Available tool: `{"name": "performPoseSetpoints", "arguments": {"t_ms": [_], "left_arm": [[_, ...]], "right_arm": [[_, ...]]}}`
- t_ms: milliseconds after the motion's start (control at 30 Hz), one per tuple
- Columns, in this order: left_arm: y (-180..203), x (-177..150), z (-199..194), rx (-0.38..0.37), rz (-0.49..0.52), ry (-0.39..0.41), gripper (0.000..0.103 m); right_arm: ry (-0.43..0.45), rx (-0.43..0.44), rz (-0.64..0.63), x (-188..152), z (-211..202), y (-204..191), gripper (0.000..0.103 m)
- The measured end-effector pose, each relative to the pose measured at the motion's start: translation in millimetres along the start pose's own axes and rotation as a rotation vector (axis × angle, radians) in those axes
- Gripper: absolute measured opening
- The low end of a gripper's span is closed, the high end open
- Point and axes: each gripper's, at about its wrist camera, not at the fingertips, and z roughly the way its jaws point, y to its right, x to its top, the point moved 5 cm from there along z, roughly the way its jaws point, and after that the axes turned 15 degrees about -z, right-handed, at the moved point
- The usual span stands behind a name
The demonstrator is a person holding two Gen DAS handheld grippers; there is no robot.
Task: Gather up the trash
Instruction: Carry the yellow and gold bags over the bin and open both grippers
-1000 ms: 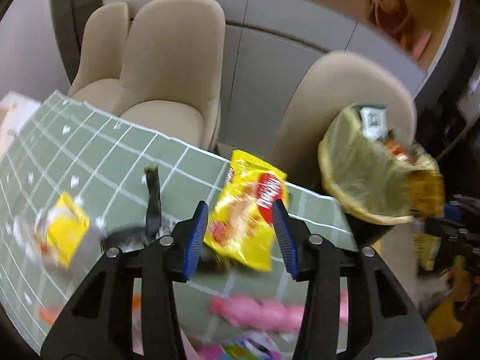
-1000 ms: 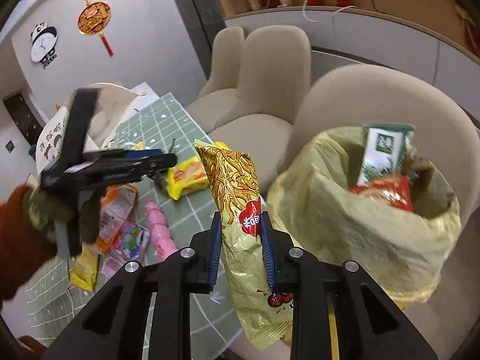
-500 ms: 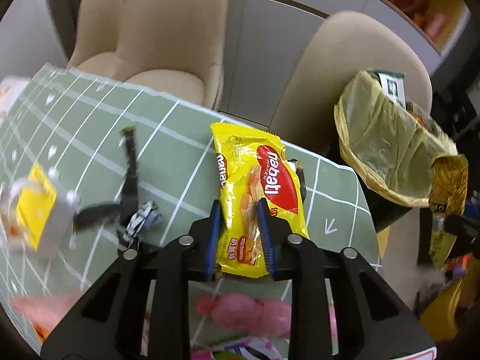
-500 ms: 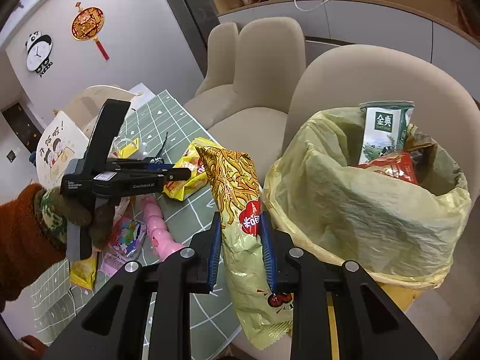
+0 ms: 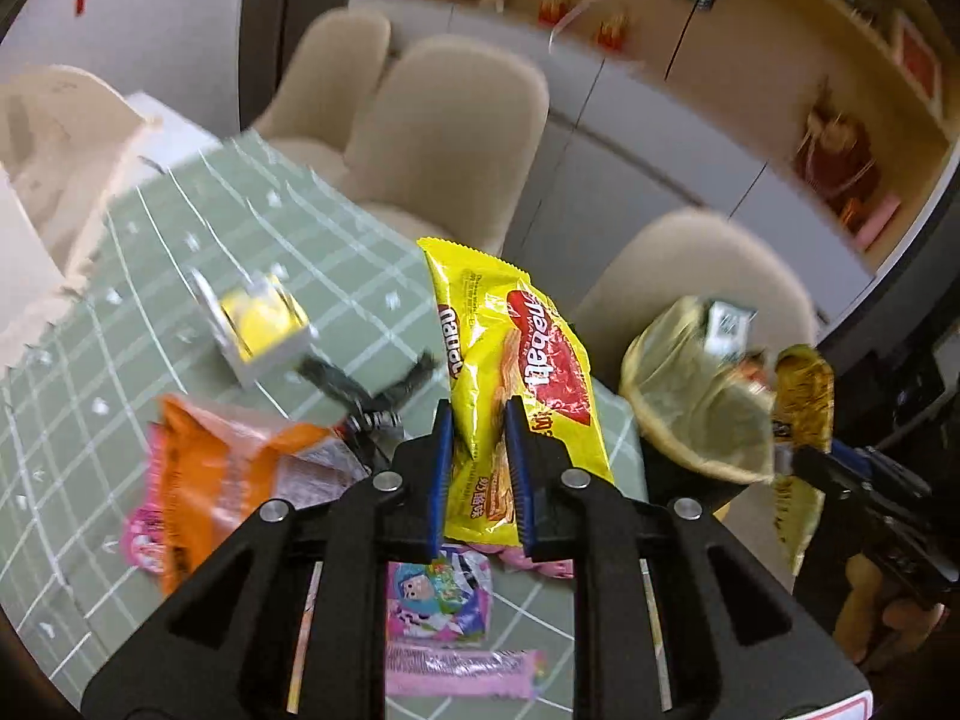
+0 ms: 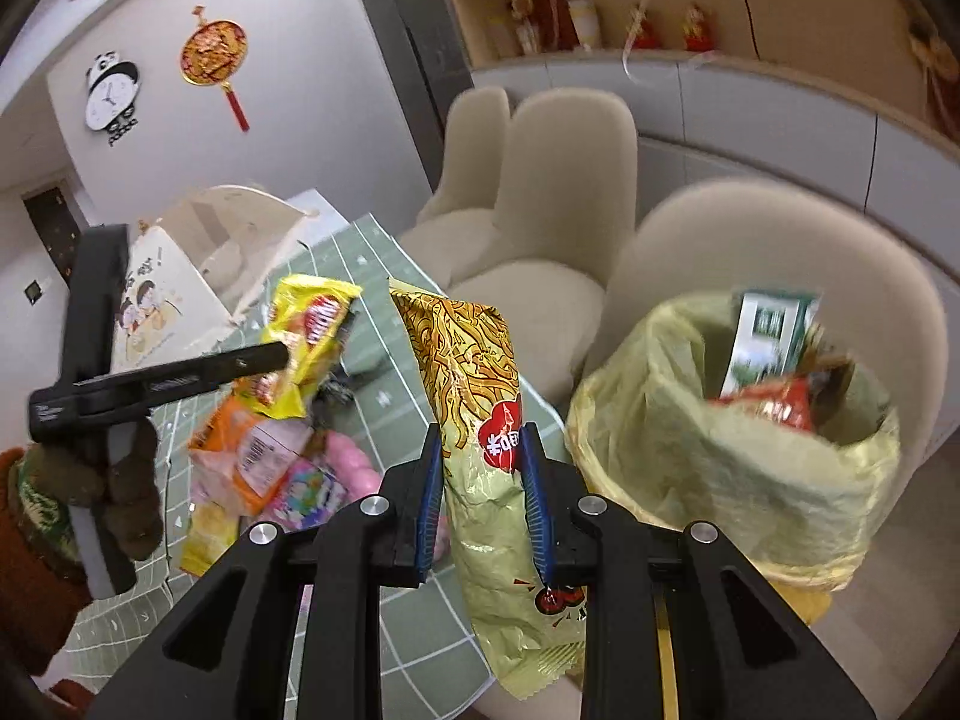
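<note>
Two wrappers are clamped: the gold packet (image 6: 480, 420) by the right gripper (image 6: 480, 498), the yellow packet (image 5: 510, 372) by the left gripper (image 5: 477, 474). The yellow packet has been lifted off the mat (image 5: 150, 276), apparently clear. Beyond, the bin (image 6: 732, 468) awaits both.

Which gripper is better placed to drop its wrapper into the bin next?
Right. The right gripper, holding the gold noodle bag, sits beside the lined bin; the left gripper holds its yellow wafer pack over the table.
</note>
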Motion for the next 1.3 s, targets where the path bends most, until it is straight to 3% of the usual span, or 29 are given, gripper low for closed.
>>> {"name": "performPoseSetpoints", "arguments": {"t_ms": [233, 500, 967, 1300], "left_arm": [[47, 17, -67, -0.118, 0.012, 0.111, 0.017], [113, 11, -85, -0.213, 0.034, 0.166, 0.017], [221, -7, -22, -0.192, 0.078, 0.126, 0.017], [262, -27, 52, -0.152, 0.078, -0.020, 0.017]], "right_arm": [[0.087, -0.079, -0.091, 28, -62, -7, 0.024], [0.168, -0.122, -0.106, 42, -106, 39, 0.024], [0.264, -0.137, -0.118, 50, -134, 156, 0.025], [0.266, -0.130, -0.042, 25, -129, 213, 0.025]]}}
